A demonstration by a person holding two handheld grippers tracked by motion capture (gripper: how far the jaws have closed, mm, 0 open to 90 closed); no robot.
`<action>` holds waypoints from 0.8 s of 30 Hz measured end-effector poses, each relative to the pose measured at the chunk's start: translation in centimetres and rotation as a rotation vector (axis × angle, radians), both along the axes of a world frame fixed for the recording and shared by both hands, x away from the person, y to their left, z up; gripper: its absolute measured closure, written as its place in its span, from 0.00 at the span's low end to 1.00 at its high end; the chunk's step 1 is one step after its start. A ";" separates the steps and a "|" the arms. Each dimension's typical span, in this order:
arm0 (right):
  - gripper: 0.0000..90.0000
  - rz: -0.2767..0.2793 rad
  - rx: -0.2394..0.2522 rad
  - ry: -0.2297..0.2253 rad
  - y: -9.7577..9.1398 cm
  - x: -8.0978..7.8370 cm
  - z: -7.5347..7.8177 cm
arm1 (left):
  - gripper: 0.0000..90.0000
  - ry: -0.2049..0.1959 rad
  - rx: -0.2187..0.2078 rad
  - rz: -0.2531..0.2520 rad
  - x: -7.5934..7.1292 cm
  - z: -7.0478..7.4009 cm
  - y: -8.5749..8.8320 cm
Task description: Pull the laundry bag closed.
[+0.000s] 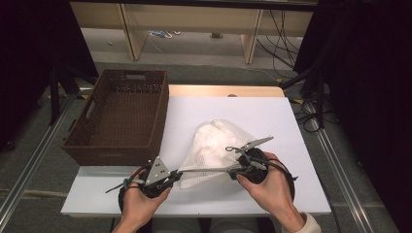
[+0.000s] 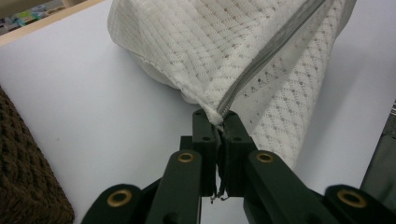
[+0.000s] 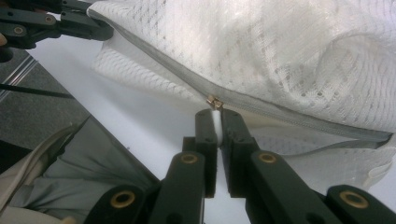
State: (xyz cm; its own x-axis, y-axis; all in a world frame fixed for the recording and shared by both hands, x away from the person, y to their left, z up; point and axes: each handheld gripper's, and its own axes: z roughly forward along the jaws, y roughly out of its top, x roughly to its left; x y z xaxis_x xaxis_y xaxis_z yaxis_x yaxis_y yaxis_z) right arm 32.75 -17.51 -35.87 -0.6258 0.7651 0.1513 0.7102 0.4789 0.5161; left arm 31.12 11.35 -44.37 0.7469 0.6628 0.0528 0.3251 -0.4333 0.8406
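A white mesh laundry bag (image 1: 214, 145) with something white inside lies on the white table top (image 1: 272, 121). Its grey zipper (image 1: 206, 169) runs taut along the near edge between my two grippers. My left gripper (image 1: 178, 172) is shut on the bag's corner at the zipper's end (image 2: 218, 117). In the right gripper view, my right gripper (image 3: 215, 116) is shut on the white pull tab just below the brass slider (image 3: 213, 101). The zipper (image 3: 154, 65) looks shut from the slider up to the left gripper (image 3: 70, 25). Mesh bag (image 2: 224, 46) fills the top of the left gripper view.
A brown wicker basket (image 1: 121, 119) stands empty beside the table's left edge. A wooden strip (image 1: 223, 91) runs along the far edge. Metal rails flank the table and cables (image 1: 311, 116) lie on the floor at the right. The person's lap (image 3: 88, 172) sits below the near edge.
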 end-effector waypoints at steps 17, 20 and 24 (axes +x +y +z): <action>0.97 -0.024 -0.011 0.002 -0.3 -0.1 0.2 | 0.95 -0.016 -0.014 0.004 0.2 -0.1 0.2; 0.97 -0.012 -0.007 -0.009 -0.5 0.0 0.2 | 0.95 -0.011 -0.025 0.018 0.1 -0.2 0.0; 0.97 -0.021 -0.007 -0.007 -0.5 0.0 0.2 | 0.95 0.001 -0.032 0.020 0.1 -0.2 0.1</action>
State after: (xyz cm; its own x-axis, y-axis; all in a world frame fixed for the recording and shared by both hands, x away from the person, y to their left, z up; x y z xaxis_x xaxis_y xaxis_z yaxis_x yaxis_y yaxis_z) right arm 32.73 -18.01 -35.65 -0.6105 0.7793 0.1412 0.7165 0.4675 0.5177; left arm 31.20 11.41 -44.59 0.7337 0.6788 0.0304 0.3344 -0.3997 0.8535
